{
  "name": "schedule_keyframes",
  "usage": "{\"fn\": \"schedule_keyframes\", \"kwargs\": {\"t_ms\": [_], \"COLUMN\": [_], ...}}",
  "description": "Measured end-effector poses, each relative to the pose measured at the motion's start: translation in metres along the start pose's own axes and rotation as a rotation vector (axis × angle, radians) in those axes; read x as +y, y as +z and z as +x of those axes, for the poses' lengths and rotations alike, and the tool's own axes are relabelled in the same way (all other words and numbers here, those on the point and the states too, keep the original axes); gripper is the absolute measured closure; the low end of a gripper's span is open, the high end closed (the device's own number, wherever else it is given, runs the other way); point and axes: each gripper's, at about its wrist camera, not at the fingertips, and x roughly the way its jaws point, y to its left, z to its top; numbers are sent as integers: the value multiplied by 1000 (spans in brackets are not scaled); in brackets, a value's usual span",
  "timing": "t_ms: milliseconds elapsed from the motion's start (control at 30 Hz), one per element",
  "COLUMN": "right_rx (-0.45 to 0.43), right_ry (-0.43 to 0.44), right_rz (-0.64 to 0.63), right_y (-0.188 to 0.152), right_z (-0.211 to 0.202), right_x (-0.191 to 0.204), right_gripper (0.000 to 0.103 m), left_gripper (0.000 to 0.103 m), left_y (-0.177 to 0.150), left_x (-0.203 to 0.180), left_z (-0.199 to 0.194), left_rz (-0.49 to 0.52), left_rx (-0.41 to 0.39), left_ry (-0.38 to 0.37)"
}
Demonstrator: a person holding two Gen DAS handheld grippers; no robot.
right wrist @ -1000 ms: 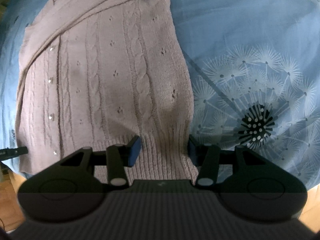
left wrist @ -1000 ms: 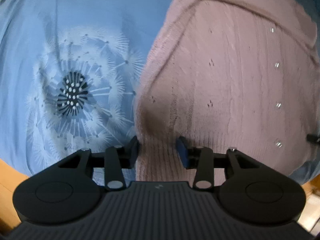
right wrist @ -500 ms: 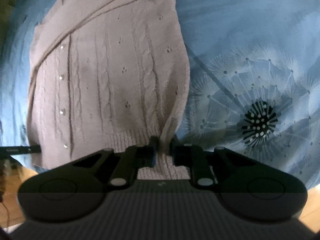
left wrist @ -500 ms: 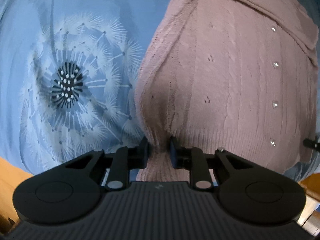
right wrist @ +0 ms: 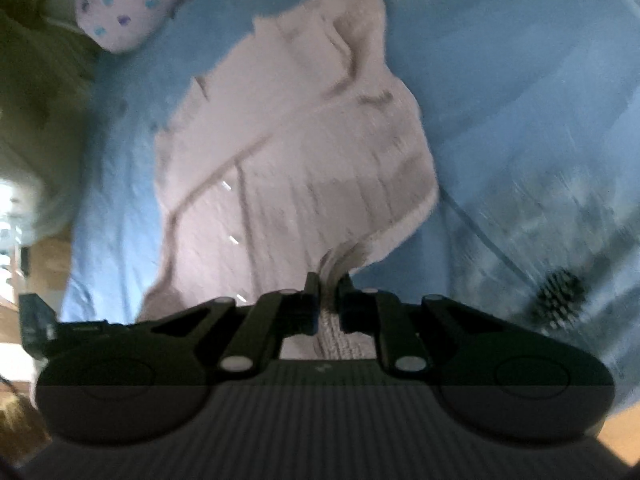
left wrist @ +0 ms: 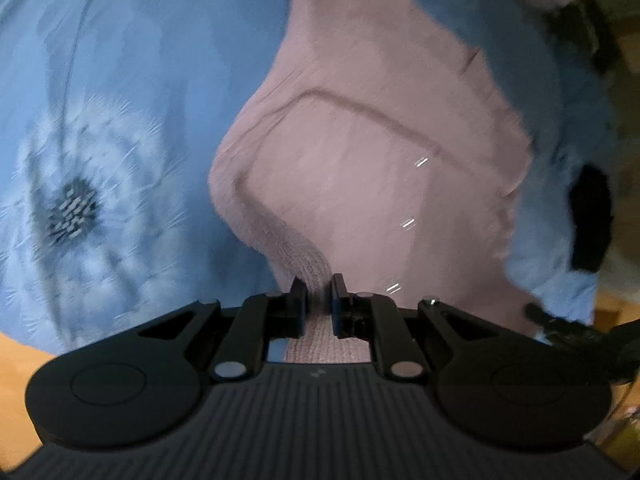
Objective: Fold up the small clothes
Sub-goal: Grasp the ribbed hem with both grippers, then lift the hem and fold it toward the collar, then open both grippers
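A small pink knitted cardigan [left wrist: 360,184] with a row of small buttons lies on a blue sheet printed with dandelions [left wrist: 100,160]. My left gripper [left wrist: 318,286] is shut on the ribbed hem at the cardigan's left bottom corner and holds it raised. My right gripper [right wrist: 329,282] is shut on the hem at the right bottom corner of the cardigan [right wrist: 288,168], also raised. The lower part of the garment curls up off the sheet [right wrist: 520,100]. Both views are blurred by motion.
A white pillow with coloured dots [right wrist: 120,12] lies at the far edge of the bed. The other gripper's black body shows at the right edge of the left wrist view [left wrist: 590,220]. A wooden floor [left wrist: 24,356] shows beyond the bed's near edge.
Both grippers closed on the cardigan's hem corners, then lifted and carried the hem forward toward the collar. The bottom of the cardigan now curls up off the sheet.
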Motion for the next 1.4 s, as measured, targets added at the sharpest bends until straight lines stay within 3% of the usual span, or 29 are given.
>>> {"fn": "schedule_keyframes", "kwargs": {"t_ms": [367,600,700,800,900,1100,1167,1300,1400], "right_rx": [-123,-247,-321,-387,-420,-349,-328,-325,-343], "right_ry": [172,246,252,209,126,-150,-185,-175,-171], "right_rz": [-13,4,29,53,86,127,99,109,116], "right_y": [44,95,129,169,205,240,239,233,234], "right_z": [-1,-1,1,18,48,122,132,128,120], "right_x": [41,55,50,44,30,7,5,2,5], "right_gripper": [93,93,93,93,93,90,90,87,86], "left_gripper": [90,90,90,90,90,88,88,69,33], "left_y": [47,108,146,186,225,265,269,272,278], "left_x": [-50,-77,-83,-84,-78,-80,-83,-78,-73], "left_z": [-38,-63,-61,-40,-3,56,59,52,35], "left_rz": [1,-3,-5,-27,-66,23,52,69,51], "left_rx": [-155,-312,-375,-414,-394,-295,-272,-248,-297], "left_ry": [-156,-192,-162,-105,-17,168,178,174,156]}}
